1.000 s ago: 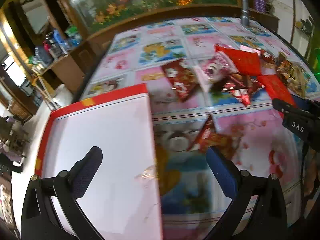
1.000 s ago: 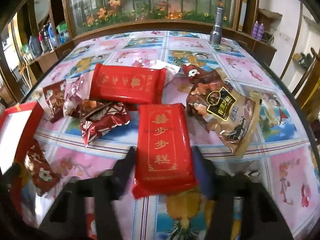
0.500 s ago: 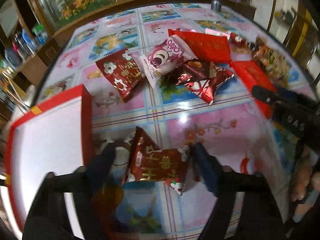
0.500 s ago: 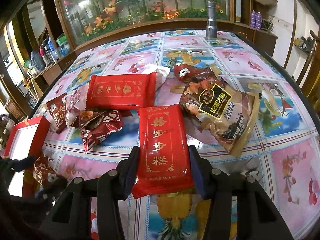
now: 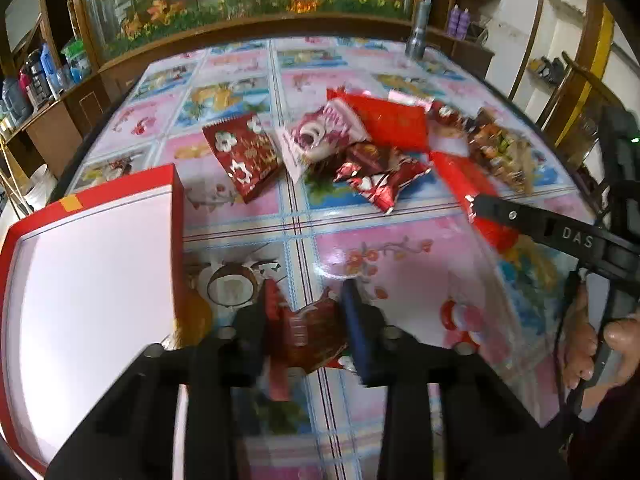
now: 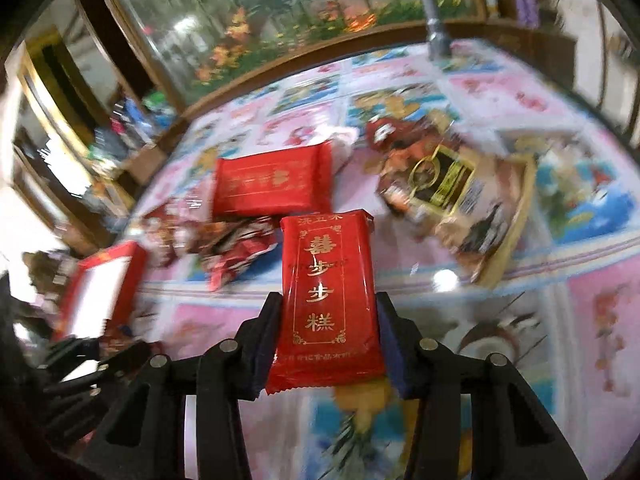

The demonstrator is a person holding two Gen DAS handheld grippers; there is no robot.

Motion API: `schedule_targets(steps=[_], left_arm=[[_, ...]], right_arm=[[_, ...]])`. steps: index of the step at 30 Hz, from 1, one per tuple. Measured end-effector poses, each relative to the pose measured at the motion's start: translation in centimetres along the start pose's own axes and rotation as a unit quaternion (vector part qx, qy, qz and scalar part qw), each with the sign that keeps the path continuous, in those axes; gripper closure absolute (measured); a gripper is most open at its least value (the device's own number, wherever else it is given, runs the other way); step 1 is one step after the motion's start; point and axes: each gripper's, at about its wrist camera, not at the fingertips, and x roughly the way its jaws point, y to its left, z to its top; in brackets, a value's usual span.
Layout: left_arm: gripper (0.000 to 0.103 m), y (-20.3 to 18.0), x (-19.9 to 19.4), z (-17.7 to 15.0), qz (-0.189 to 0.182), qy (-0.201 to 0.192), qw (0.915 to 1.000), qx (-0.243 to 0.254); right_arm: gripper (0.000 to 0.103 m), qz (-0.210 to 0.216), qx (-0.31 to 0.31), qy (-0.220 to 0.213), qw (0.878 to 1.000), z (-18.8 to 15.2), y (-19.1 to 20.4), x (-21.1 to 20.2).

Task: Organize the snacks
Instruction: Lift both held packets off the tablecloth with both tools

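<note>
My left gripper is shut on a small dark red snack packet, held just above the table beside the red box with a white inside. My right gripper is shut on a long red cake packet with gold characters, lifted off the table and tilted. That packet and the right gripper's finger also show at the right of the left wrist view. The red box shows at the left of the right wrist view.
Loose snacks lie mid-table: a red floral packet, a pink packet, a dark red crinkled packet, a flat red packet and a brown nut bag. A metal flashlight stands at the far edge.
My left gripper has closed on the small dark red packet and lifted it. My right gripper has closed on the long red packet and raised it off the table, swinging left.
</note>
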Motion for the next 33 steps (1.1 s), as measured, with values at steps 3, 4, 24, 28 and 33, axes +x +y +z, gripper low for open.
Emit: schedule_targets(steps=[3, 4, 24, 28, 33], left_arm=[[0.082, 0.3, -0.8, -0.2, -0.007, -0.004, 0.9999, -0.007], [0.084, 0.4, -1.0, -0.4, -0.012, -0.006, 0.9999, -0.007], [0.086, 0.3, 0.1, -3.3, -0.057, 0.019, 0.9978, -0.026], [0.098, 0.0, -0.2, -3.9, -0.06, 0.01, 0.9979, -0.023], [0.099, 0.2, -0.4, -4.1, -0.074, 0.012, 0.9967, -0.03]], right_arm=[[0.056, 0.028, 0.012, 0.007, 1.0, 0.0, -0.4, -0.1], [0.056, 0.031, 0.011, 0.008, 0.999, -0.1, -0.3, 0.0], [0.057, 0.068, -0.01, 0.015, 0.998, -0.8, 1.2, 0.1], [0.069, 0.084, -0.013, 0.012, 0.996, -0.8, 1.3, -0.2], [0.082, 0.085, -0.025, 0.019, 0.996, -1.0, 2.0, 0.1]])
